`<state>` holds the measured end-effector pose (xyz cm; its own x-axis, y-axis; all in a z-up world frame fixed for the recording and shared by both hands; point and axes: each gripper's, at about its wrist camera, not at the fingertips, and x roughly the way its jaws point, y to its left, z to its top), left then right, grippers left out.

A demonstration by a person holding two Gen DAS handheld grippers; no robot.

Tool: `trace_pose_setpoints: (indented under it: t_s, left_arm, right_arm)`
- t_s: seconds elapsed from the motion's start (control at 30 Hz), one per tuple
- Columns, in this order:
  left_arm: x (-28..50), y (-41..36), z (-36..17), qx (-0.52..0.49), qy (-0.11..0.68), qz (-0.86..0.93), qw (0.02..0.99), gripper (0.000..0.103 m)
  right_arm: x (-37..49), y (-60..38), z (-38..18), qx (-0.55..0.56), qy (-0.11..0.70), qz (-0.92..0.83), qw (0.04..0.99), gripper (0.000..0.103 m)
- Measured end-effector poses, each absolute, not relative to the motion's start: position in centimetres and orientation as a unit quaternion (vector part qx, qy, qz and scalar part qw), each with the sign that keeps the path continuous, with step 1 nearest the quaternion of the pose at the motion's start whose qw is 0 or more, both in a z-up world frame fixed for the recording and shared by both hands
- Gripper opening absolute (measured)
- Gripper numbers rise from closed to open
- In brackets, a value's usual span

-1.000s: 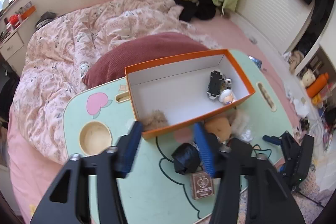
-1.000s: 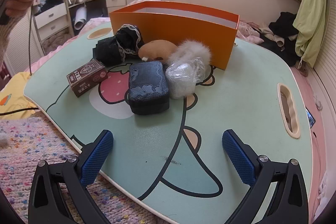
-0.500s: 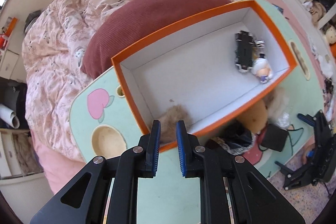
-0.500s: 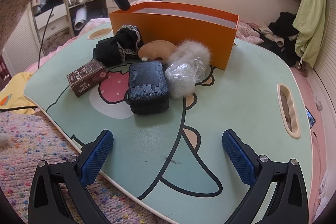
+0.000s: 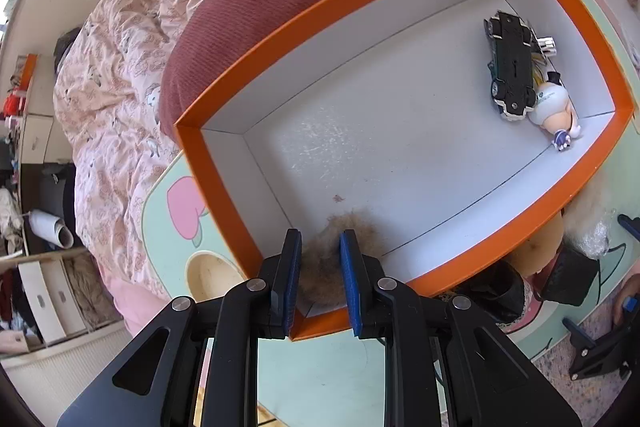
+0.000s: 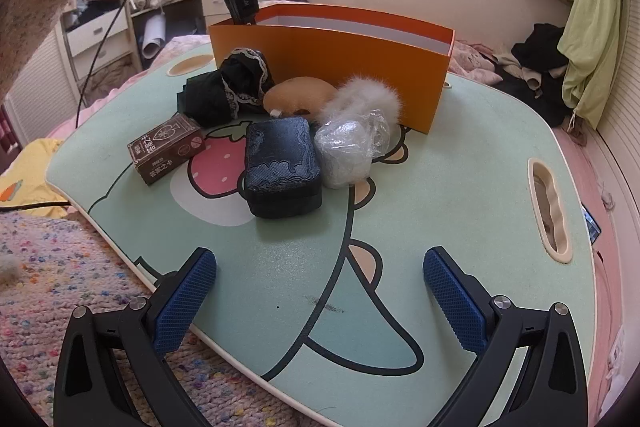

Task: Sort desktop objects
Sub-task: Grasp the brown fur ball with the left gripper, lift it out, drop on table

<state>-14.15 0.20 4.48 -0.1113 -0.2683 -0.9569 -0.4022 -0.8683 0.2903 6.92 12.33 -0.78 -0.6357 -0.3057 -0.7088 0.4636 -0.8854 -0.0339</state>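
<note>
The orange box (image 5: 360, 3) stands at the back of the mint lap table (image 6: 460, 187). In its near corner lies a brown fluffy ball (image 5: 320, 263). My left gripper (image 5: 318, 239) points steeply down over that corner, its jaws opening slightly from a narrow gap. The fur shows through the gap, but I cannot tell whether the pads touch it. In the right wrist view the left gripper (image 6: 244, 21) dips just inside the box rim. A toy car (image 5: 512, 67) and a small figurine (image 5: 556, 107) lie at the box's far end. My right gripper (image 6: 320, 295) hangs open and empty over the table's front edge.
In front of the box sit a black lace cloth (image 6: 232, 87), a tan pad (image 6: 300, 95), a white fluffy thing (image 6: 368, 99), a clear-wrapped bundle (image 6: 346, 155), a dark blue case (image 6: 282, 167) and a brown card box (image 6: 166, 149). A bed lies behind.
My left gripper went from wide open to nearly shut. It tipped downward and sank toward the box's near corner over the brown fluffy ball. The right gripper stayed still.
</note>
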Motion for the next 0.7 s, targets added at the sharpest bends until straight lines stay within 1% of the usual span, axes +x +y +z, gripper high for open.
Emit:
trace_pose_setpoints:
  t_s: [0.03,0.07,0.1,0.17,0.3,0.4,0.53,0.6,0.7]
  left_arm:
    - [-14.0,0.5,4.4,-0.662,0.26,0.701,0.051,0.019]
    - [-13.9,0.6,4.3,-0.66,0.269,0.7,0.051,0.009]
    - [-13.8,0.8,4.4,-0.657,0.276,0.7,0.052,0.004]
    - [-13.5,0.9,4.9,-0.648,0.281,0.706,0.055,0.002]
    - [-13.5,0.5,7.3,-0.626,0.266,0.73,0.064,0.001]
    - [-13.0,0.0,10.5,-0.601,0.236,0.76,0.075,0.001]
    - [-10.5,0.1,14.4,-0.566,0.206,0.788,0.124,0.001]
    - [-8.7,0.1,14.9,-0.553,0.207,0.795,0.138,0.001]
    - [-6.2,-0.1,13.5,-0.545,0.208,0.801,0.134,0.001]
  right_arm:
    - [6.9,12.3,-0.8,0.369,0.107,-0.898,0.214,0.103]
    - [6.9,12.3,-0.8,0.369,0.107,-0.898,0.214,0.103]
    - [6.9,12.3,-0.8,0.369,0.107,-0.898,0.214,0.103]
    - [6.9,12.3,-0.8,0.369,0.107,-0.898,0.214,0.103]
    - [7.0,12.3,-0.8,0.369,0.107,-0.898,0.214,0.103]
    - [7.0,12.3,-0.9,0.369,0.107,-0.898,0.214,0.103]
    - [7.0,12.3,-0.9,0.369,0.106,-0.898,0.214,0.103]
    - [7.0,12.3,-0.9,0.369,0.107,-0.898,0.214,0.103]
    - [7.2,12.1,-0.8,0.369,0.107,-0.898,0.213,0.103]
